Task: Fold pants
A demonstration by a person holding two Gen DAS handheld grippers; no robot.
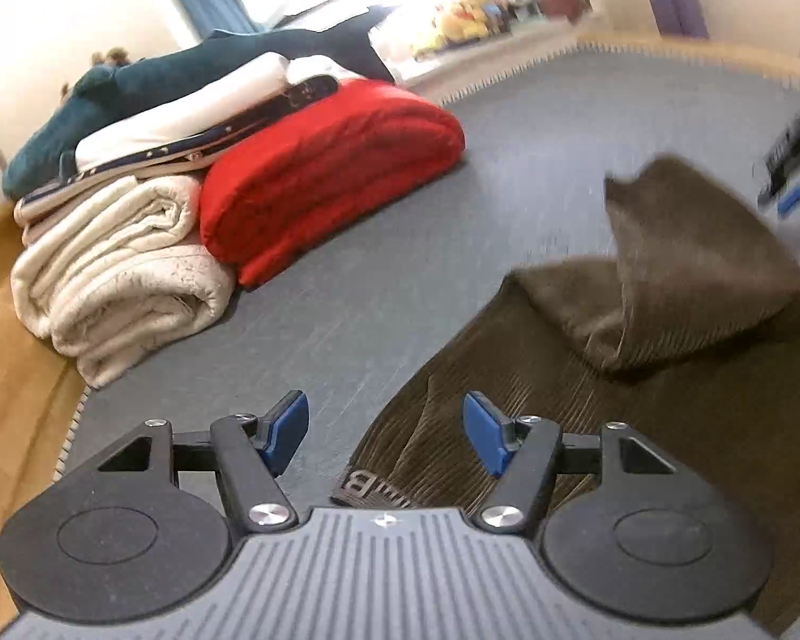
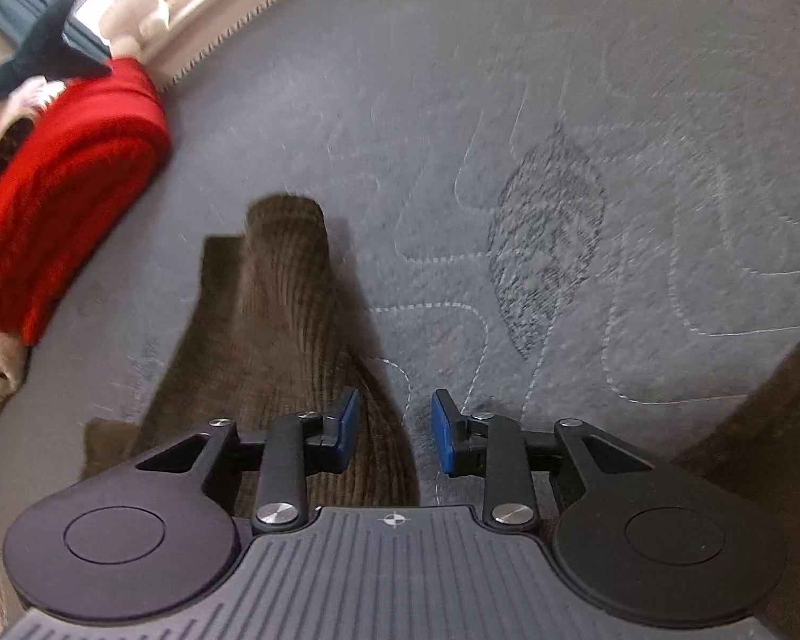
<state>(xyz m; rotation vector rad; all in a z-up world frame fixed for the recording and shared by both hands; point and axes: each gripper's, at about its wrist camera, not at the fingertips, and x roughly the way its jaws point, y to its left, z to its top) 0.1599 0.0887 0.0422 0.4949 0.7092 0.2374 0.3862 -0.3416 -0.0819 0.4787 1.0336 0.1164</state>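
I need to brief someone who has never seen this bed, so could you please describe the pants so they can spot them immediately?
Start at the grey quilted mattress, where a red folded blanket and a cream rolled blanket are stacked along one side. Apart from that pile, spread on the mattress, lie the brown corduroy pants. They alone are dark brown and finely ribbed, with one part raised off the mattress.

red blanket (image 1: pixel 325 170) beside cream blanket (image 1: pixel 117 272) on grey mattress (image 2: pixel 506 106)
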